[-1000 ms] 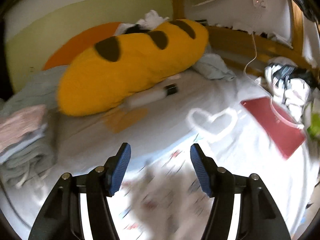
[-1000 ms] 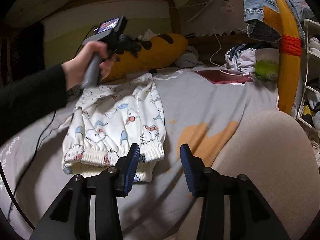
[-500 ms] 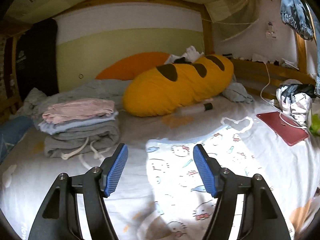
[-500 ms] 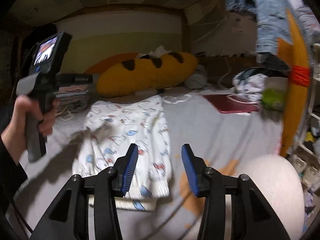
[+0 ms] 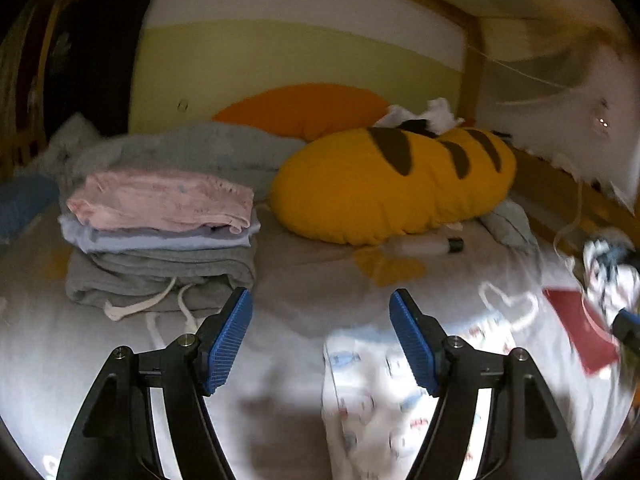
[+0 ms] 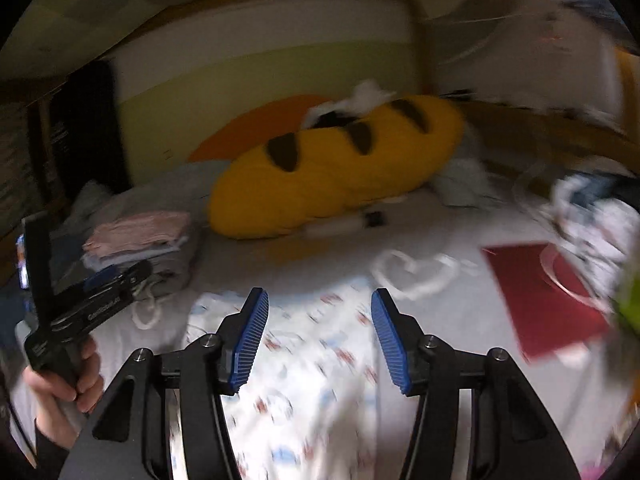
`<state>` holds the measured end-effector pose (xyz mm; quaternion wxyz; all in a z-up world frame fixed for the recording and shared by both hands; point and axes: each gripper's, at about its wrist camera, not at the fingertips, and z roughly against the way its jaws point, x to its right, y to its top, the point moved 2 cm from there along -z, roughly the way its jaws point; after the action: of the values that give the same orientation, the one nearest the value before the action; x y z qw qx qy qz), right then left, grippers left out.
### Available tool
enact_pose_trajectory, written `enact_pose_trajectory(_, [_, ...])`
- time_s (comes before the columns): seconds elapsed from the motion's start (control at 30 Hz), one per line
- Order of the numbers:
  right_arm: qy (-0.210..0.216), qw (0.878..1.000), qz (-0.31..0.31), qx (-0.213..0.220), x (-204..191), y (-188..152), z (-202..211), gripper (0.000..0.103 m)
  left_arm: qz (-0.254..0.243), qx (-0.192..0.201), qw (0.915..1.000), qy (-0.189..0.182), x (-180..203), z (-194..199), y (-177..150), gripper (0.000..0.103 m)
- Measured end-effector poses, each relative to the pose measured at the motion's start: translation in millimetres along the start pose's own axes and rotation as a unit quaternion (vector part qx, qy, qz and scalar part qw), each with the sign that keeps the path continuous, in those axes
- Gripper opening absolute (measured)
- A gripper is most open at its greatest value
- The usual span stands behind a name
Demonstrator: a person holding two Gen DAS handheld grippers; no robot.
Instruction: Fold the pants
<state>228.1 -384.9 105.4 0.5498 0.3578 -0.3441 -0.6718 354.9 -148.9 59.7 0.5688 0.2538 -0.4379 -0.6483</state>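
White pants (image 5: 380, 400) with a small cartoon print lie flat on the grey bed sheet (image 5: 304, 280), blurred in both views. My left gripper (image 5: 320, 308) hovers over the sheet just left of the pants' edge, open, with nothing between its blue pads. My right gripper (image 6: 319, 304) hangs above the pants (image 6: 312, 380). Its jaws are opening and nothing is between them. In the right wrist view the left gripper (image 6: 132, 276) shows at the lower left, held by a hand (image 6: 60, 388).
A stack of folded clothes (image 5: 160, 240) sits at the left, its drawstrings trailing onto the sheet. Behind lie a yellow loaf-shaped pillow (image 5: 392, 188) and a small bottle (image 5: 424, 246). At the right are a red flat case (image 6: 544, 300) and a loose clothes heap (image 6: 600, 216).
The left gripper swung left off the pants toward the folded stack. The right gripper rose and moved forward over the pants, and its jaws widened.
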Motion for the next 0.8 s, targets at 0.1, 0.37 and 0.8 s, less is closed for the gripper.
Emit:
enact_pose_trajectory(0.1, [0.030,0.999,-0.011,-0.034,20.1,8.3,-47.5,0.066,0.021,-0.026,0.9993,-0.016,-7.8,-30.4,4.8,0.069])
enact_pose_trajectory(0.37, [0.055,0.979,-0.059,-0.186,90.9,-6.5,-177.7,0.066,0.015,-0.147,0.9853,-0.086,-14.3,-97.0,-38.1,0.066])
enact_pose_trajectory(0.8, [0.170,0.953,-0.131,-0.216,115.4,-43.3,-213.6,0.054,-0.002,-0.225,0.9641,-0.140,3.1,-122.6,-73.7,0.025])
